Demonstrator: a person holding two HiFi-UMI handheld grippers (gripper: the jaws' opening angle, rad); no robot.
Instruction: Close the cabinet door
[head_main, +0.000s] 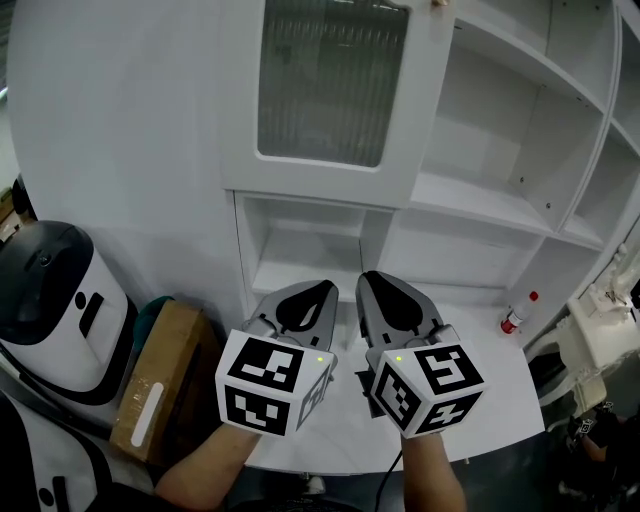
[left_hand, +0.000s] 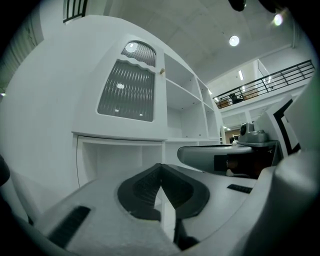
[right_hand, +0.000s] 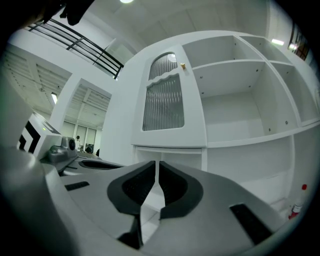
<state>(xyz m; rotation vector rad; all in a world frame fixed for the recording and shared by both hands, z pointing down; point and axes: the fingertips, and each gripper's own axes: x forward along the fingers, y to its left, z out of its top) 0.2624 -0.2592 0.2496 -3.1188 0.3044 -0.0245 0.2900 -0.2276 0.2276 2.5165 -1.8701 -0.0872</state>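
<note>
The white cabinet door (head_main: 330, 90) has a ribbed glass pane and a small knob (head_main: 437, 3) at its right edge. It seems to lie flat against the cabinet front, as the left gripper view (left_hand: 131, 90) and the right gripper view (right_hand: 165, 102) also show. Both grippers hang side by side in front of the low open compartments, well below the door and touching nothing. My left gripper (head_main: 325, 286) (left_hand: 160, 165) is shut and empty. My right gripper (head_main: 368, 276) (right_hand: 156, 162) has its pads all but together, with only a thin slit and nothing between them.
Open white shelves (head_main: 520, 130) fill the cabinet to the right of the door. A small red-capped bottle (head_main: 514, 318) stands on the white counter (head_main: 490, 400) at the right. A cardboard box (head_main: 160, 375) and a black-and-white machine (head_main: 55, 300) sit at the lower left.
</note>
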